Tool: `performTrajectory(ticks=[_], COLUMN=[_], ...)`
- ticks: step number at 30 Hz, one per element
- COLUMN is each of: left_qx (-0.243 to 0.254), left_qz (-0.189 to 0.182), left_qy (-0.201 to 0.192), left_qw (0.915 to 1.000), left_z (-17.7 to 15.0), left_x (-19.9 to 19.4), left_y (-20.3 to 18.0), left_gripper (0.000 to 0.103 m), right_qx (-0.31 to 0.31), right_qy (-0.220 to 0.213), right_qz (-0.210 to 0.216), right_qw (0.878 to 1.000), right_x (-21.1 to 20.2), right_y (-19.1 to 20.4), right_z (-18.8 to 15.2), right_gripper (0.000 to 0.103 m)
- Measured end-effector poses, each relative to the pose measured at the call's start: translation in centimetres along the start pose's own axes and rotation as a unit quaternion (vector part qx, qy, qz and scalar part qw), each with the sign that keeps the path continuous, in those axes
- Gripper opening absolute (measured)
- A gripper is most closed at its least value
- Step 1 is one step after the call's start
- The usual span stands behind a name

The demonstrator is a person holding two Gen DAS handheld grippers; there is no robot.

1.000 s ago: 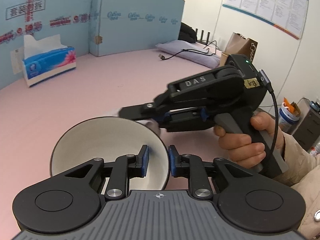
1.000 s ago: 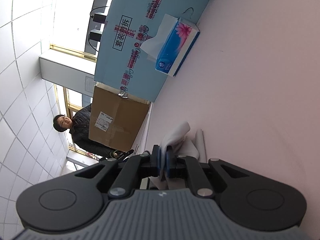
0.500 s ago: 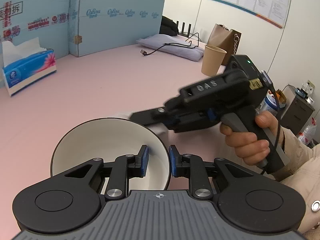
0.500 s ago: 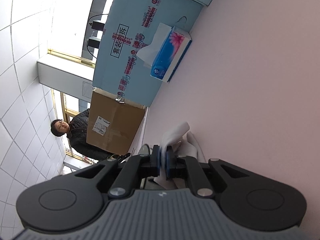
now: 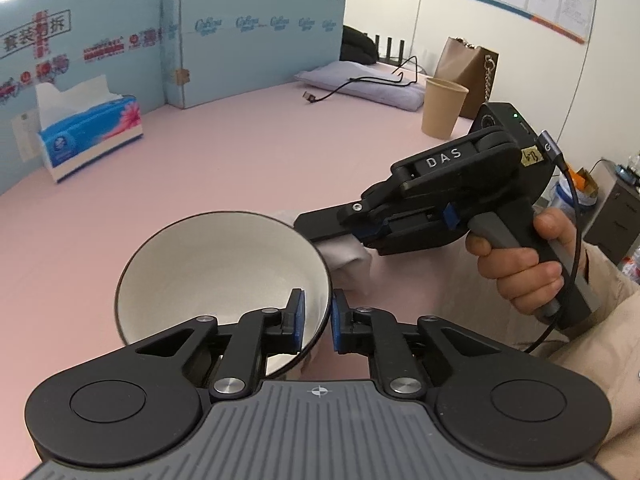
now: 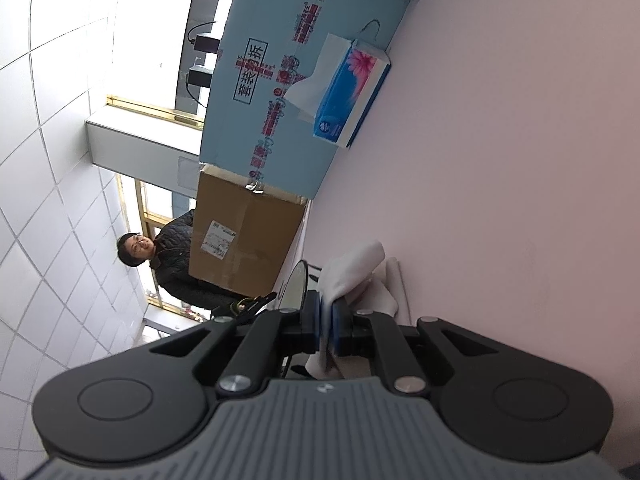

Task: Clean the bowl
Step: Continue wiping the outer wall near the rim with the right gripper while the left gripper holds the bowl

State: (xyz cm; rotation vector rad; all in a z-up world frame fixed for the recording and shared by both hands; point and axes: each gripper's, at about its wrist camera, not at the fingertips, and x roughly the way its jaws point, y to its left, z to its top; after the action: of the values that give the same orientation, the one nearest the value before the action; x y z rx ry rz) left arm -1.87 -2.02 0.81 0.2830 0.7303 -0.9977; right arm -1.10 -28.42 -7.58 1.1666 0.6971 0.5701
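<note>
The left claw (image 5: 316,322) has the bowl (image 5: 216,276) pinched by its near rim, one pad inside the wall and one outside, the white hollow tipped up and facing away over the pink worktop (image 5: 200,152). The right claw (image 6: 326,320) is clamped on a wad of white tissue (image 6: 352,270), and that tissue sits just outside the bowl's right rim, not in it. So the wipe turns on one thing: the hollow lies to the left of the tissue, across the rim, and the right hand is the one to carry it over.

The left wrist view gives the whole layout, with the tissue mostly tucked under the right claw's fingers. The right wrist view, rolled sideways, shows the grip on the tissue plainly but the bowl only as a thin edge-on sliver.
</note>
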Motion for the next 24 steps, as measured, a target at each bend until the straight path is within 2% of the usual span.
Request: performTrajectory(ticks=[15, 24], left_qx=[-0.002, -0.018], left_qz=[0.001, -0.007], left_qy=[-0.009, -0.045], left_qw=[1.0000, 0.9988], left_z=[-0.2, -0.4], left_x=[0.1, -0.7], left_y=[0.1, 0.5], left_gripper=[0.022, 0.031], right_qx=[0.001, -0.005], right_qy=[0.007, 0.020], right_qz=[-0.002, 0.000], right_qw=[1.000, 1.000], right_x=[3.3, 5.1], right_y=[-0.1, 0.1], right_z=[2.4, 3.1], right_gripper=[0.009, 0.009])
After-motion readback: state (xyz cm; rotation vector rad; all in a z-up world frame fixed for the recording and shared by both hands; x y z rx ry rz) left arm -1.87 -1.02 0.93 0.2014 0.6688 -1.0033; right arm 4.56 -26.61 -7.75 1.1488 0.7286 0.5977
